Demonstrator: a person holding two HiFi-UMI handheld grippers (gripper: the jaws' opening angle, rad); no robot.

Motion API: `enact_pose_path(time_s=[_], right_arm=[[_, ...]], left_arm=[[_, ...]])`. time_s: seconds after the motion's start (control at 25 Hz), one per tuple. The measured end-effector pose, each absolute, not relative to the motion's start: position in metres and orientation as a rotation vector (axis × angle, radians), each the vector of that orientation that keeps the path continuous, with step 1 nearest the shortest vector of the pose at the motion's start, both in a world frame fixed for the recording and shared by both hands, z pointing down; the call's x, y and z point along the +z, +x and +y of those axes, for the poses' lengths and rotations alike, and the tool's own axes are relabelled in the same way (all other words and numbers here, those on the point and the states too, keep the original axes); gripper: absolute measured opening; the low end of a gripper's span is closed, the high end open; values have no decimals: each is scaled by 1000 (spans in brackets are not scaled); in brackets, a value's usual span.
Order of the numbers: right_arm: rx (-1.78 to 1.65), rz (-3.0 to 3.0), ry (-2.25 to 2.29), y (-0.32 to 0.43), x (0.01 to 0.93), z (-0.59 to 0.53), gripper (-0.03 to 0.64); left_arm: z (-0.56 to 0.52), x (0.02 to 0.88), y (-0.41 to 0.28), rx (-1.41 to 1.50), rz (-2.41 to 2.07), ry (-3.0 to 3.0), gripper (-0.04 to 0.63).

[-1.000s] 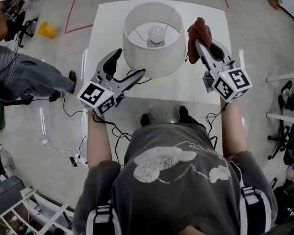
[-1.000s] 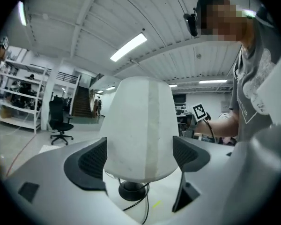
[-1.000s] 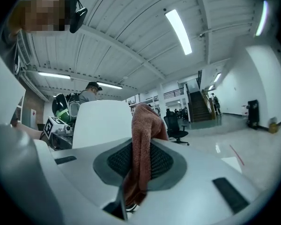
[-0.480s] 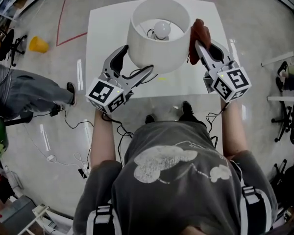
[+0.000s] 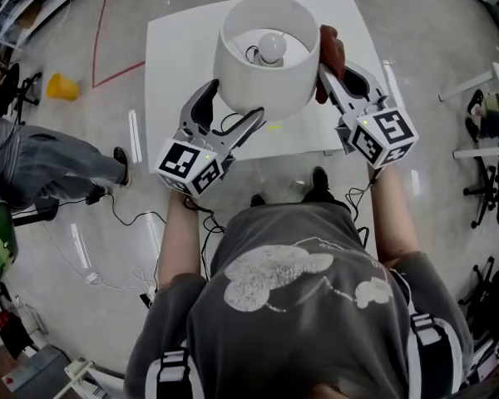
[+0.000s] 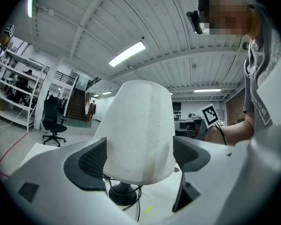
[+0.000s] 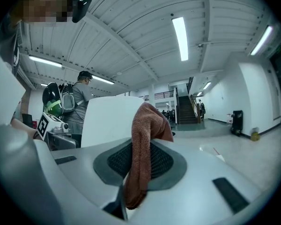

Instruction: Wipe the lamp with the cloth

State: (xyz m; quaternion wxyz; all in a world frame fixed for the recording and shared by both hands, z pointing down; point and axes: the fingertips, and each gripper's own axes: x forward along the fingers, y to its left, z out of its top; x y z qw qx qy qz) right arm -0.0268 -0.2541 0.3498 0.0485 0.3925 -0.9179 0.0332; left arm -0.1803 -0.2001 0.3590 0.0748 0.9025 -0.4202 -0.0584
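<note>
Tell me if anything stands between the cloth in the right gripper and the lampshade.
Nothing visible does. The cloth, pinched in the right gripper, sits right beside the lampshade at its right side in the head view, with no object between them; whether it touches I cannot tell.

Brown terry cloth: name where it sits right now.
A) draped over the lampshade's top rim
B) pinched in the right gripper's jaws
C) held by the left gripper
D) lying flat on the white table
B: the right gripper view shows the brown terry cloth clamped between the jaws of the right gripper, and the head view shows it at that gripper's tip beside the white drum lampshade.
</note>
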Motion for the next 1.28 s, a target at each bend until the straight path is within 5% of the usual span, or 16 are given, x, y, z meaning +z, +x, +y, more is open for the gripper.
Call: enact_pose_path(time_s=[1.28], right_arm=[[97,-2867,1180,-27,341,-256,58]], left_arm=[[-169,368,-135,-278,-1293,2628,453]])
